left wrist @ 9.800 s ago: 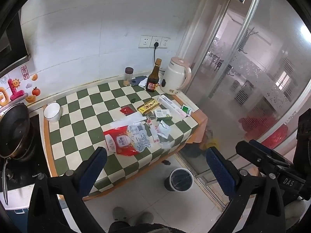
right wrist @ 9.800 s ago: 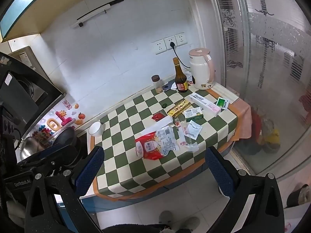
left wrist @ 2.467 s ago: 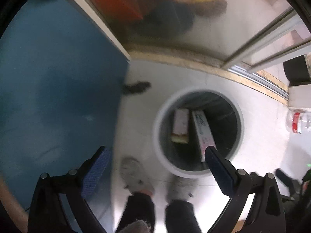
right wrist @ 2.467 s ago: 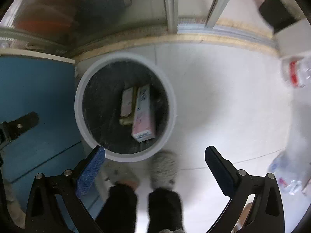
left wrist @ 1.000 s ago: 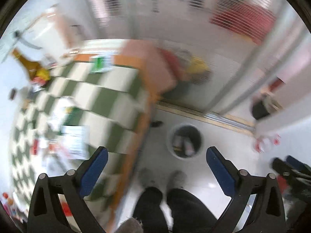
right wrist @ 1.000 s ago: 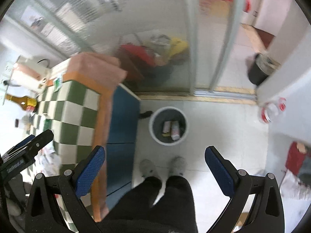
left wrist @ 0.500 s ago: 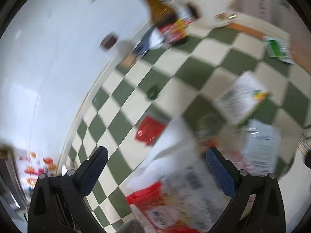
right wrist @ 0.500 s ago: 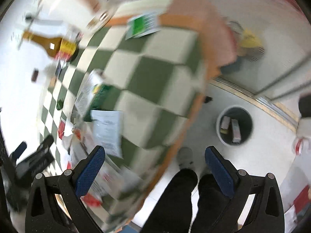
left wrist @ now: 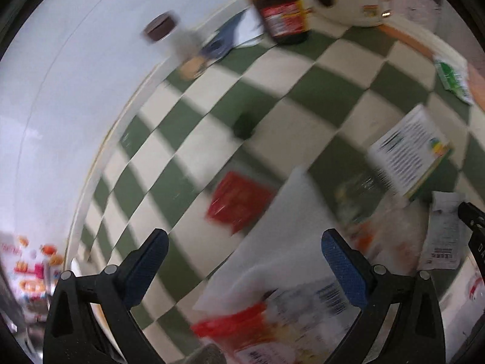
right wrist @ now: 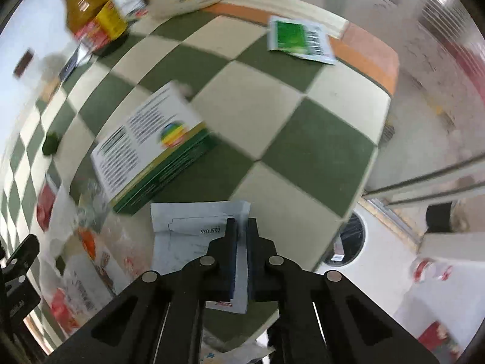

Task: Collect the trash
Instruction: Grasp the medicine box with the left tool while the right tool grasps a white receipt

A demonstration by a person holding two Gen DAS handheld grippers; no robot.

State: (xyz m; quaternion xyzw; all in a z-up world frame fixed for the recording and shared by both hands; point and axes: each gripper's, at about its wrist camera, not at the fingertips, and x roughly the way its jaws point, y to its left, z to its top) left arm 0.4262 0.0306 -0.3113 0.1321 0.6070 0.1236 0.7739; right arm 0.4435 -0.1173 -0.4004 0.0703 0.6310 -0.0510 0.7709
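Both grippers now face the checkered tabletop (right wrist: 251, 112) instead of the bin. Right gripper (right wrist: 239, 227) pinches a flat white paper packet (right wrist: 194, 230) at lower centre; left gripper (left wrist: 242, 254) gapes empty. Lift straight up.

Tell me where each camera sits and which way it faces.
Left wrist: behind the open left claw, facing down at the checkered table and red packet; both fingers show.
Right wrist: behind the right claw, shut on a white packet at the table edge, bin below.
Shared: box, bottle, green sachet.
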